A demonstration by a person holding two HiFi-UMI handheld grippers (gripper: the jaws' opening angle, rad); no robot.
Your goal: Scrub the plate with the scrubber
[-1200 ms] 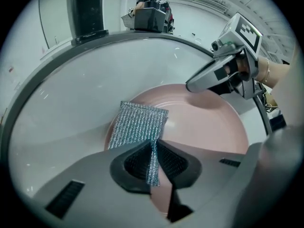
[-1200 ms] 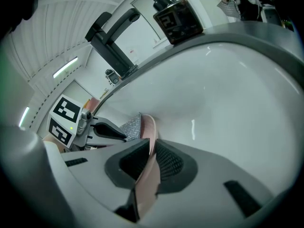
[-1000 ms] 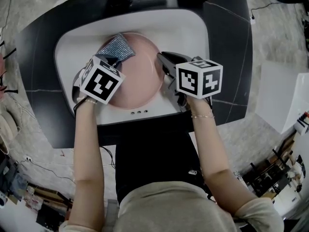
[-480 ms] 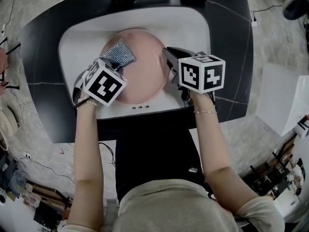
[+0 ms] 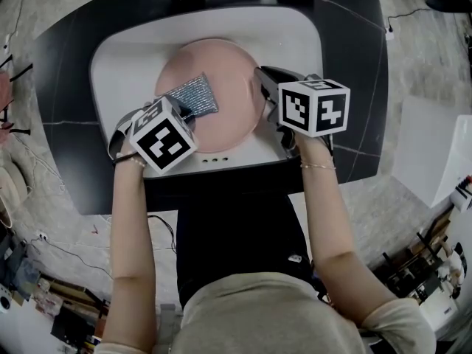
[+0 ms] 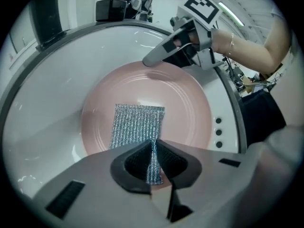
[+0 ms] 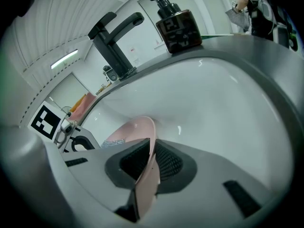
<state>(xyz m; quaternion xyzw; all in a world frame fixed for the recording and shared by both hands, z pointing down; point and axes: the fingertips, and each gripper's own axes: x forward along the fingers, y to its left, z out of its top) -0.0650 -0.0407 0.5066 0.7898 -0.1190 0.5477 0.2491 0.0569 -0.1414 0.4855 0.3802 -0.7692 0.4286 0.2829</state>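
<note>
A pink plate (image 5: pixel 221 80) (image 6: pixel 190 108) lies in the white sink basin (image 5: pixel 125 57). My right gripper (image 5: pixel 264 87) (image 7: pixel 151 163) is shut on the plate's right rim (image 7: pixel 145 127), which runs between its ribbed pads. A silver mesh scrubber (image 5: pixel 193 94) (image 6: pixel 137 127) lies flat on the plate's inner face, near its left half. My left gripper (image 5: pixel 183 113) (image 6: pixel 153 161) is shut on the scrubber's near end, whose strip is pinched between the pads. In the left gripper view the right gripper (image 6: pixel 166 51) shows at the plate's far edge.
A black tap (image 7: pixel 114 37) and a dark soap dispenser (image 7: pixel 175 25) stand on the counter behind the basin. Dark countertop (image 5: pixel 346 65) surrounds the sink. Three overflow holes (image 5: pixel 214 158) mark the basin's near wall.
My left gripper has drawn the scrubber from the plate's upper left down toward its middle, nearer to me. The right gripper keeps its hold on the rim.
</note>
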